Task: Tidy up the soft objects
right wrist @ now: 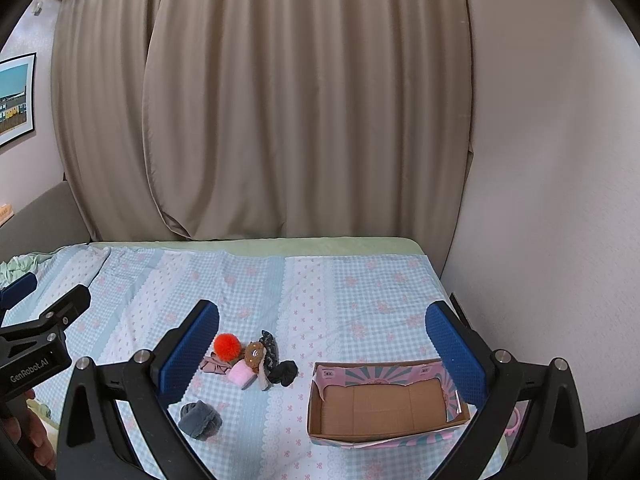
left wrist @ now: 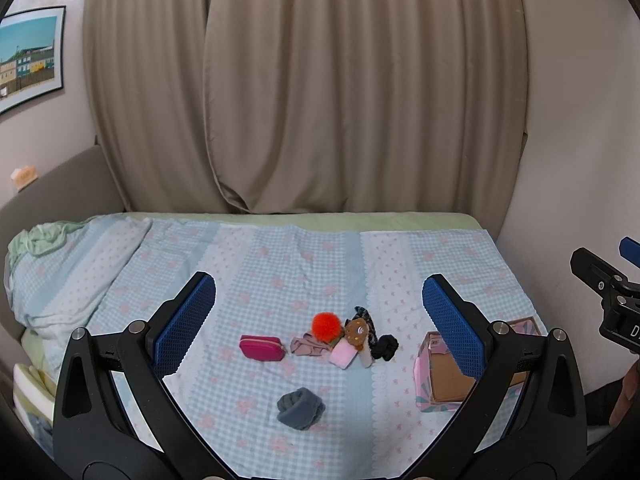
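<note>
On the checked bedspread lie a magenta zip pouch, a grey rolled sock, and a heap: an orange pompom, a brown round plush, a pink roll, a mauve scrunchie, and a black sock. The heap shows in the right wrist view around the pompom, with the grey sock nearer. An open cardboard box stands empty at the right; it also shows in the left wrist view. My left gripper and right gripper are open, empty, above the bed.
Beige curtains hang behind the bed. A wall borders the bed's right side. A bunched pillow or cover lies at the left. A framed picture hangs on the left wall.
</note>
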`<state>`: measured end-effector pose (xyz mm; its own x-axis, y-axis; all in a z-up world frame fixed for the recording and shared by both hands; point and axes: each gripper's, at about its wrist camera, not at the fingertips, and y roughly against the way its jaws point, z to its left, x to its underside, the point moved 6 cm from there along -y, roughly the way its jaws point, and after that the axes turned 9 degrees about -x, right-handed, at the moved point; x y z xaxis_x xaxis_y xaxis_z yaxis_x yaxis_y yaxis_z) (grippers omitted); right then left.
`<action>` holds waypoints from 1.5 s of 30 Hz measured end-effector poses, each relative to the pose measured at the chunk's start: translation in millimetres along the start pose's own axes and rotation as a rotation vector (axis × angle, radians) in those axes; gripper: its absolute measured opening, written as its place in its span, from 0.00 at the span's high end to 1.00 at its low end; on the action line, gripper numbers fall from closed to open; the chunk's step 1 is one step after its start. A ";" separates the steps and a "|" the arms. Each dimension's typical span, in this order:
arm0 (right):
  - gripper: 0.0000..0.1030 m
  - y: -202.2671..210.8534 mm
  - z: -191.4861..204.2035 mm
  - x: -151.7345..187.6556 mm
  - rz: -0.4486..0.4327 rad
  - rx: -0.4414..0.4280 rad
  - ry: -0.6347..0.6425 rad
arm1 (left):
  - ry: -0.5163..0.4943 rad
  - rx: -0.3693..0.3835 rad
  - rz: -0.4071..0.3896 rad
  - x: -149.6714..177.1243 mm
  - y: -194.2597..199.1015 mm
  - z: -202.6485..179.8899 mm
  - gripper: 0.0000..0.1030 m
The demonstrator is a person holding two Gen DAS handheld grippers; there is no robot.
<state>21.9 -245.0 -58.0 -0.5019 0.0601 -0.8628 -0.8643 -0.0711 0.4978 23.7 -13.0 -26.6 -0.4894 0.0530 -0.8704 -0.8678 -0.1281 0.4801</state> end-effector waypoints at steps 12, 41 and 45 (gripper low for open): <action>0.00 0.6 -0.5 -1.0 -0.002 -0.003 0.000 | 0.000 0.000 0.000 0.2 -0.4 1.4 0.00; 0.00 -76.3 36.2 18.5 0.149 -0.153 0.074 | 0.159 -0.075 0.156 42.9 -63.5 57.3 0.00; 0.00 -107.2 60.2 33.9 0.170 -0.151 0.040 | 0.163 -0.043 0.210 66.3 -105.7 81.7 0.00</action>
<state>95.6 -175.4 -135.4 -0.6358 -0.0048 -0.7718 -0.7513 -0.2253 0.6203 75.9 84.9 -126.2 -0.6350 -0.1386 -0.7600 -0.7427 -0.1612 0.6499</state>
